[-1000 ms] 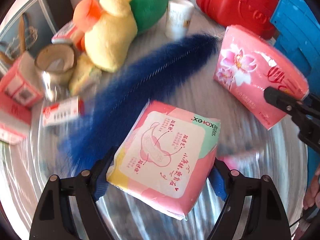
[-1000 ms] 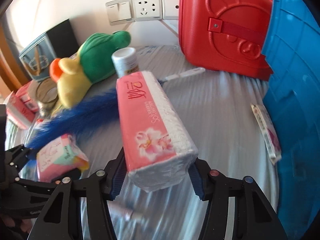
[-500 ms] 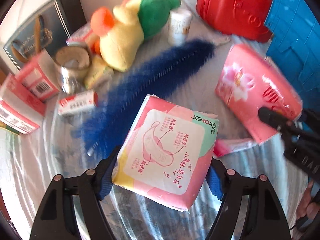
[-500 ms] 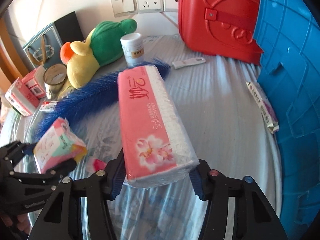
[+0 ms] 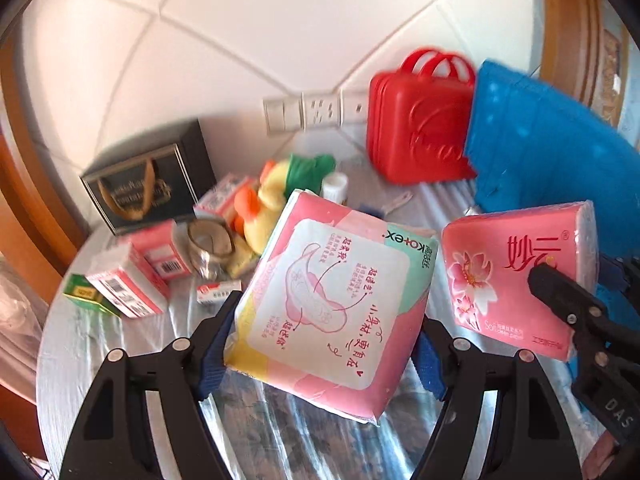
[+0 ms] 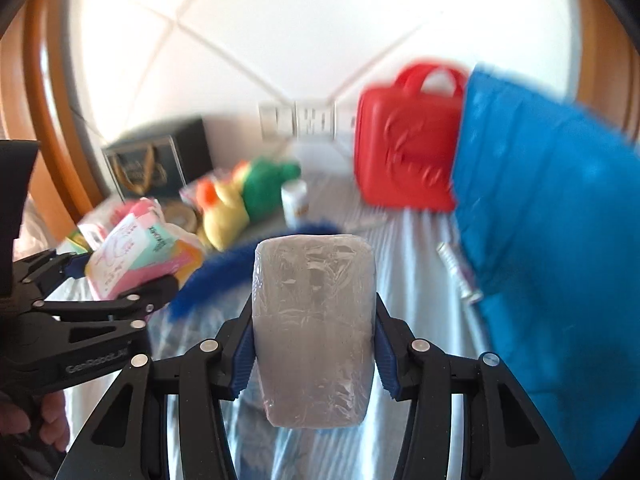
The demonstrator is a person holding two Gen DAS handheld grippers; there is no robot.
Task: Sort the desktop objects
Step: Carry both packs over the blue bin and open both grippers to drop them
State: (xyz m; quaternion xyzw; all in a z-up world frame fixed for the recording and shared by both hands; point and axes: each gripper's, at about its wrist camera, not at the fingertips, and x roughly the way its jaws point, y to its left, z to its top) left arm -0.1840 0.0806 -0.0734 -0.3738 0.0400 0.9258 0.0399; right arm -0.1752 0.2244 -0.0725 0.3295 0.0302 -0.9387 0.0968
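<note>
Left gripper (image 5: 324,350) clamped on Kotex pad pack (image 5: 332,312), held above table (image 5: 80,352), clear of clutter. Right gripper (image 6: 314,354) clamped on pink tissue pack (image 5: 516,276), also airborne, just left of blue bin (image 6: 560,240).

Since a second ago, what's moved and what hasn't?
Both grippers have lifted and tilted up: the left gripper raised the pad pack, the right gripper raised the tissue pack, now end-on. Both stay clamped. The plush duck and red case stayed put.
</note>
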